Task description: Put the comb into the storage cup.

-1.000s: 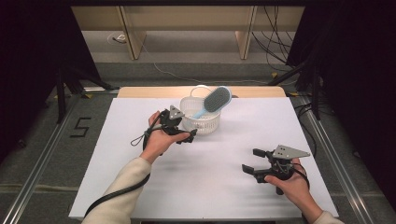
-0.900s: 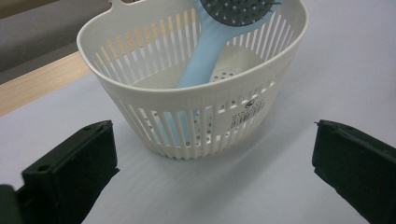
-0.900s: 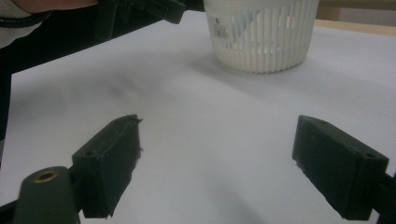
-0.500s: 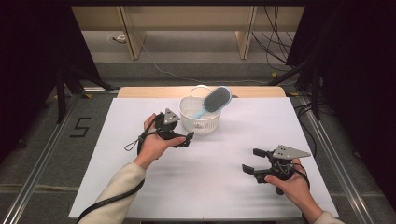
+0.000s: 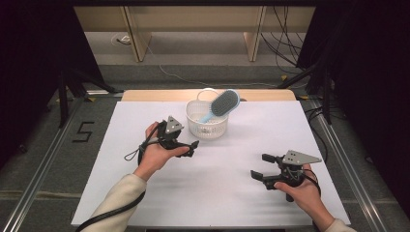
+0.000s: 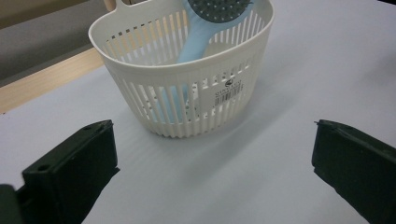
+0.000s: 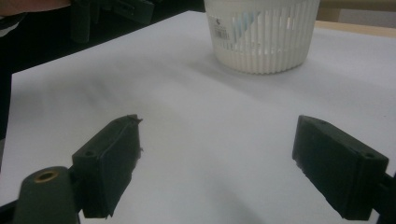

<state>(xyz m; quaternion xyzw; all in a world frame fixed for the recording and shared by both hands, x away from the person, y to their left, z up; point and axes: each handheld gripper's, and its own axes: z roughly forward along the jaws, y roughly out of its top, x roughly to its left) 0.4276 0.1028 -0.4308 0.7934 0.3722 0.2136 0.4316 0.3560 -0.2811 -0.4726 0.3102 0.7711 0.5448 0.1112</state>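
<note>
Fingers on your left gripper (image 5: 189, 146) stand wide apart with nothing between them; in the left gripper view the two black fingers (image 6: 74, 163) sit at the lower corners of the frame with bare white worktop (image 6: 261, 154) between them. That gripper sits just left of centre in the high view, near the white slatted basket (image 5: 207, 120) but not touching it, and its fingers point towards the basket's lower left side. Your right gripper (image 5: 265, 166) is in the lower right of the high view, well apart from the basket, and its fingers are also spread wide and hold nothing; the right gripper view shows them at the bottom corners, one finger (image 7: 109, 163) at the lower left, with plain worktop between. The basket stands upright on the worktop near its far edge, at upper centre of the high view. A light blue hairbrush (image 5: 221, 104) rests in it, handle down inside and the dark bristled head leaning out over the rim to the upper right. In the left gripper view the basket (image 6: 187, 93) takes the upper middle of the frame, a barcode label on its wall, the brush handle (image 6: 196, 37) showing through the slats.
</note>
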